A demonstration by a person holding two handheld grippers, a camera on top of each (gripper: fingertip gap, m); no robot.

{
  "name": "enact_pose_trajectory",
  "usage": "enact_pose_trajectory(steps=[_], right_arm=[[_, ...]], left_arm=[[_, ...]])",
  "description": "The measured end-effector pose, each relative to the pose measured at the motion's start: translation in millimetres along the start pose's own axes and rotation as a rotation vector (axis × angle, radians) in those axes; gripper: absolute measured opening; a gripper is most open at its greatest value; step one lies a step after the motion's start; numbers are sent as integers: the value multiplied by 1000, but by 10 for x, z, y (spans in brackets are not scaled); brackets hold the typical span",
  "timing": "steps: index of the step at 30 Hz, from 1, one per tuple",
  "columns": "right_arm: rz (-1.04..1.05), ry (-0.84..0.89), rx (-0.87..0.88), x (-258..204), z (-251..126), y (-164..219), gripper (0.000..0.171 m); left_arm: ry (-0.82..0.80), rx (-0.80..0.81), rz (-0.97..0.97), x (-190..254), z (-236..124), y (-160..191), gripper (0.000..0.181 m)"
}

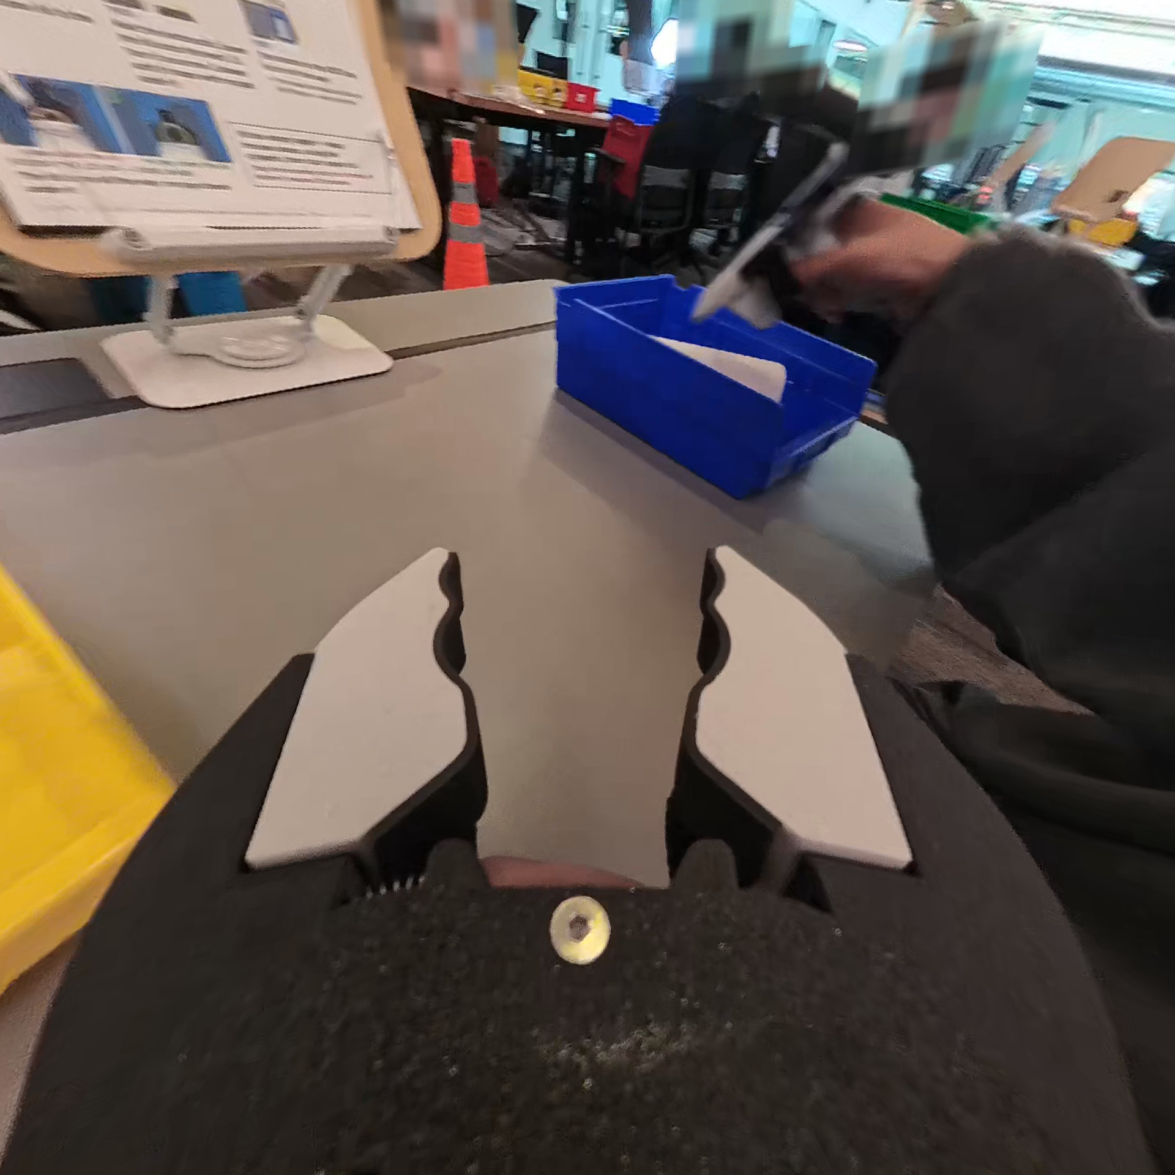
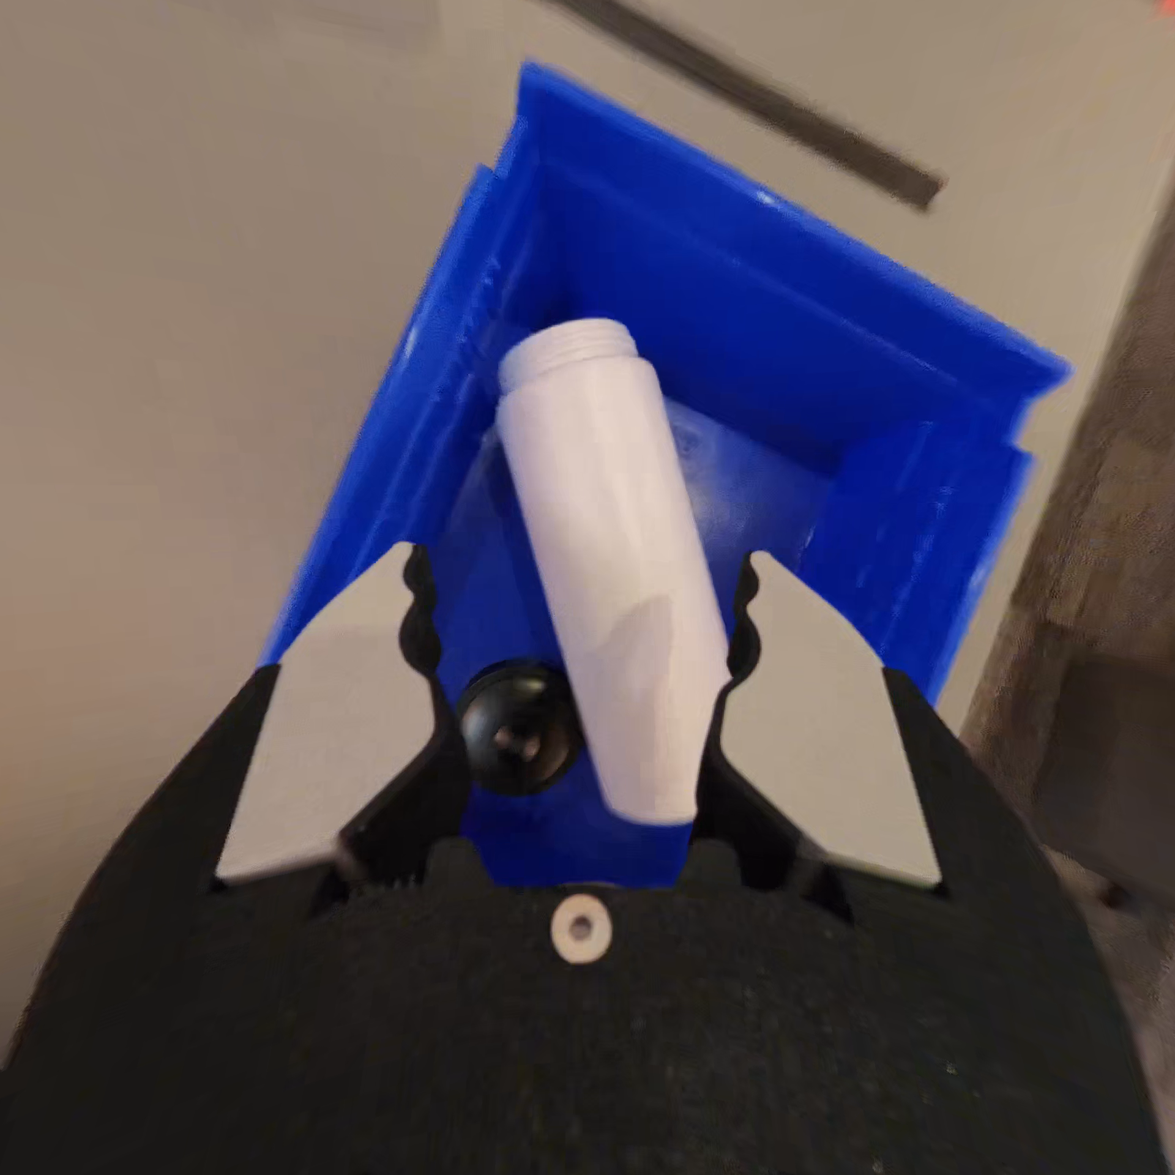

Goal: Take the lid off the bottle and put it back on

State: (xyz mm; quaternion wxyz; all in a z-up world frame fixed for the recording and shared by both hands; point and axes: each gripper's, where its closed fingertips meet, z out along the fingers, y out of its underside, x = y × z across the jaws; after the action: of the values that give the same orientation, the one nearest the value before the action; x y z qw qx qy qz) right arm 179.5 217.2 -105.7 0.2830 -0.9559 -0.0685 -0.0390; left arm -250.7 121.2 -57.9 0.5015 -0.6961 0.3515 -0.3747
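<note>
A white bottle [image 2: 591, 483] lies on its side in a blue bin [image 2: 731, 305], its threaded neck bare and pointing to the bin's far corner. A black lid [image 2: 518, 737] lies loose on the bin floor, just left of the bottle's base. My right gripper [image 2: 583, 556] is open and points down into the bin, with bottle and lid between its fingers in this view. The left wrist view shows that gripper [image 1: 731, 305] in a hand above the bin [image 1: 667, 407], with the bottle [image 1: 731, 365] partly showing inside. My left gripper [image 1: 580, 559] is open and empty over the grey table [image 1: 318, 508].
A yellow bin [image 1: 57, 763] sits at the near left. A document stand [image 1: 248, 362] holding printed sheets stands at the back left. The person's dark sleeve [image 1: 1049, 477] fills the right side. An orange cone [image 1: 466, 216] stands on the floor beyond the table.
</note>
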Motion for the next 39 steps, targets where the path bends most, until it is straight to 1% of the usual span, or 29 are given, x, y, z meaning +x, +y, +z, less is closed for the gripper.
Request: enact_pose_trajectory(steps=[2, 4, 6, 7, 9, 11, 13, 15, 17, 19, 22, 27, 32, 36, 39], right_arm=[[70, 4, 199, -133, -361, 167, 87], [174, -8, 419, -274, -637, 371, 85], [270, -22, 599, -401, -839, 646, 74], [316, -10, 649, -429, -887, 813, 68], [356, 53, 673, -437, -854, 1187, 68], [387, 117, 680, -420, -796, 1532, 70], [384, 149, 723, -374, -836, 1695, 69], [370, 112, 704, -332, -949, 1677, 69], [340, 135, 740, -271, -1055, 1655, 70], [338, 126, 735, -293, -1092, 1673, 70], [303, 139, 735, -352, -1098, 1648, 68], [323, 75, 723, -396, -951, 1551, 66], [308, 82, 710, -350, -897, 1524, 67], [322, 72, 713, -335, -886, 1525, 68], [326, 65, 710, -339, -886, 1537, 68]], left_arm=[[-65, 10, -62, -82, -126, 6, 68], [-134, 26, -133, -177, -275, 64, 66], [-284, 25, -130, -397, -478, 192, 64], [-390, 18, -103, -551, -609, 271, 61], [-565, -3, -32, -810, -885, 419, 58], [-660, 6, 30, -984, -1094, 511, 57], [-715, 35, 11, -1109, -1247, 584, 56], [-690, 72, -93, -1148, -1316, 606, 58], [-676, 91, -172, -1203, -1365, 639, 58], [-676, 110, -209, -1229, -1434, 629, 58], [-658, 160, -197, -1164, -1489, 560, 58], [-671, 92, -159, -1124, -1425, 645, 59], [-659, 36, -124, -1101, -1307, 693, 63], [-663, 32, -108, -1100, -1296, 686, 62], [-652, 33, -145, -1112, -1299, 719, 62]])
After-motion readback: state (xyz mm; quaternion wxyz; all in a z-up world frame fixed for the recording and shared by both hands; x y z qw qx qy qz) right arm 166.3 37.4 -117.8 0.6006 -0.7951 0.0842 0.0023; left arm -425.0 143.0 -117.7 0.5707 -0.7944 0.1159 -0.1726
